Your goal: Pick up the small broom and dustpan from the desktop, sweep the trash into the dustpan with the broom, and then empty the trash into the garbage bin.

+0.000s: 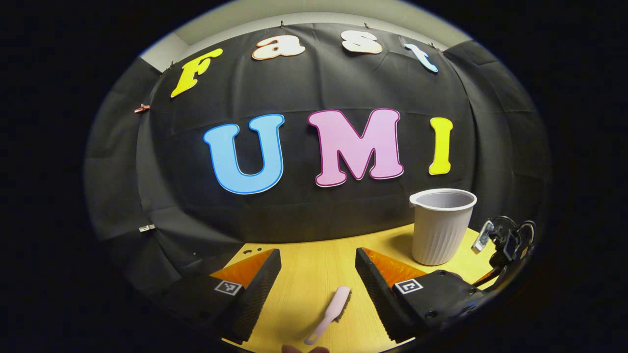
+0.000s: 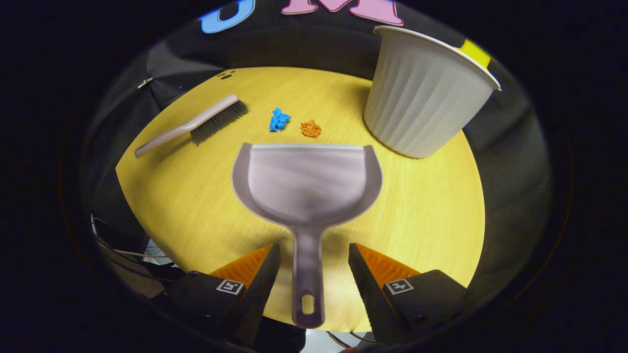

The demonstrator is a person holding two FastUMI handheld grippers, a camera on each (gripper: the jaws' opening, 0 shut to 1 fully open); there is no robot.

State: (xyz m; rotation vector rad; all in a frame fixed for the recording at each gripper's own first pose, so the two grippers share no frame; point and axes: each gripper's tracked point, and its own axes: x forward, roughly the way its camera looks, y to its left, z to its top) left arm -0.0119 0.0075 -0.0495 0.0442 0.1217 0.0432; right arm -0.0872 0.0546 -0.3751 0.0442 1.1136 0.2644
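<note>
In the right gripper view a grey dustpan (image 2: pixel 306 184) lies flat on the yellow wooden table (image 2: pixel 431 211). Its handle points back between the fingers of my right gripper (image 2: pixel 314 255), which is open and stands clear of the handle on both sides. Just beyond the pan's front lip lie a blue paper scrap (image 2: pixel 279 119) and an orange scrap (image 2: pixel 311 128). The small broom (image 2: pixel 196 125) rests to the far left. In the left gripper view my left gripper (image 1: pixel 318 260) is open above the table, with the broom (image 1: pixel 327 314) lying below, between its fingers.
A pale ribbed garbage bin (image 2: pixel 422 93) stands upright at the table's back right, also seen as the bin (image 1: pixel 441 228) in the left gripper view. The other gripper (image 1: pixel 505 242) sits right of the bin there. Cables hang off the table's near left edge (image 2: pixel 113 245).
</note>
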